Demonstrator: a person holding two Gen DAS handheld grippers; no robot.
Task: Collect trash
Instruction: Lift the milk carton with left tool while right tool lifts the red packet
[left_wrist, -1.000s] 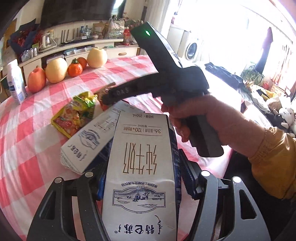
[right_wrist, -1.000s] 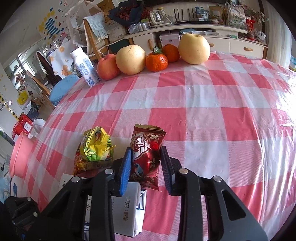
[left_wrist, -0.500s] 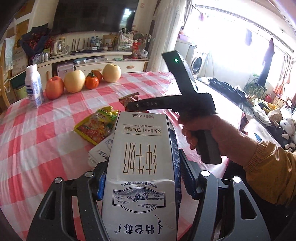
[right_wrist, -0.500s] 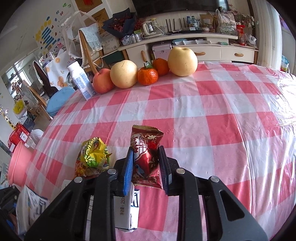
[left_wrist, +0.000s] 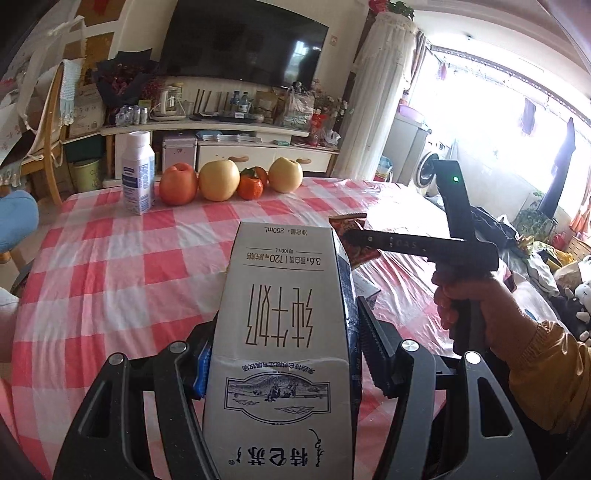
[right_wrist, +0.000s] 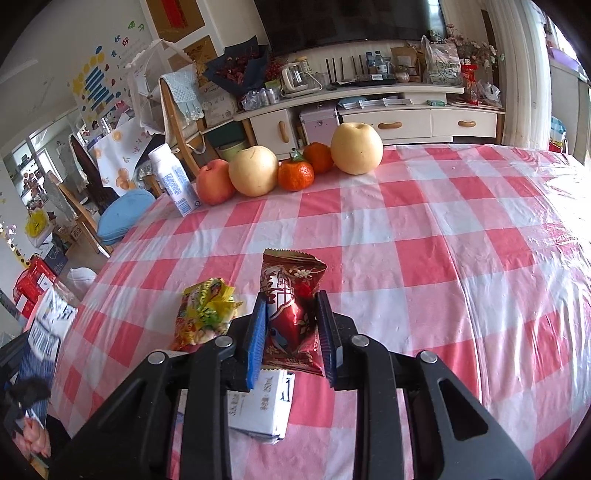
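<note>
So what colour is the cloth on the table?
Red-pink and white checks, a checked tablecloth. The right wrist view shows it best.

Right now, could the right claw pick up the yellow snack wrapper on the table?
Probably not yet: the right claw is shut on a red packet, so though the yellow wrapper lies close beside it, its jaws are occupied.

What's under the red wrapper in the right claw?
A white carton lies on the tablecloth below the red wrapper. Its far end is hidden by the wrapper and the claw, so anything beneath there cannot be seen.

Close wrist views, shared table (left_wrist: 110, 258)
</note>
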